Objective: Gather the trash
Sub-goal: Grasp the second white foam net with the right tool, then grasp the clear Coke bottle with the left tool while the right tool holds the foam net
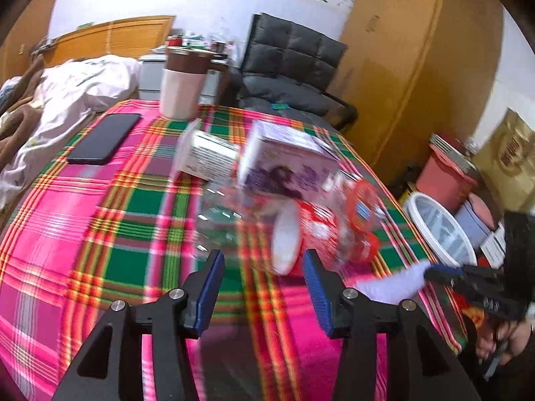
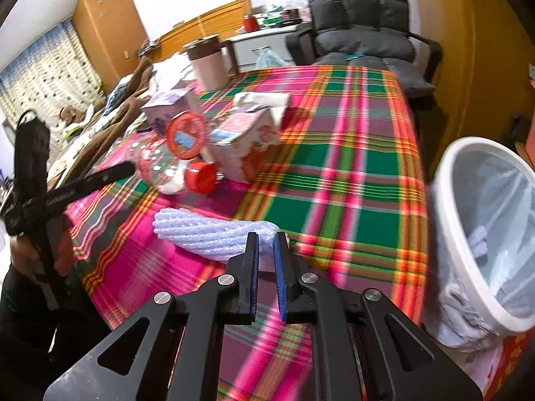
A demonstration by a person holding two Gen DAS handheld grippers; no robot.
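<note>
Two wrist views of a plaid-covered table (image 2: 351,173) with trash on it.

Right wrist view: the right gripper (image 2: 266,239) has its jaws nearly together, pinching one end of a white foam net (image 2: 207,234). The net lies on the cloth near the table's near edge. Beyond the table's right edge stands a white bin (image 2: 468,234) lined with a clear bag; a similar piece of foam already lies inside. At the left of this view the left gripper (image 2: 113,173) reaches in over the table's left edge, seen from the side.

Left wrist view: the left gripper (image 1: 264,260) has its jaws well apart with nothing between the blue pads (image 1: 214,287). Just ahead of them lies a red-and-white cup (image 1: 301,234) on its side, blurred, with a clear bottle (image 1: 227,214) beside it. The net (image 1: 391,284) shows only as a white blur at the right gripper's tip (image 1: 431,272), near the table's right edge.

Shown only from the left wrist: a black phone (image 1: 103,138) near the table's far left corner. Shown only from the right wrist: a red cap (image 2: 200,177) and a pink carton (image 2: 247,143) in the cluster.

Both views show a purple box (image 1: 287,163) behind the cluster, a jug (image 1: 184,83) at the far edge, and a grey chair (image 1: 291,67) beyond the table. The cluster stands between the left gripper and the purple box.
</note>
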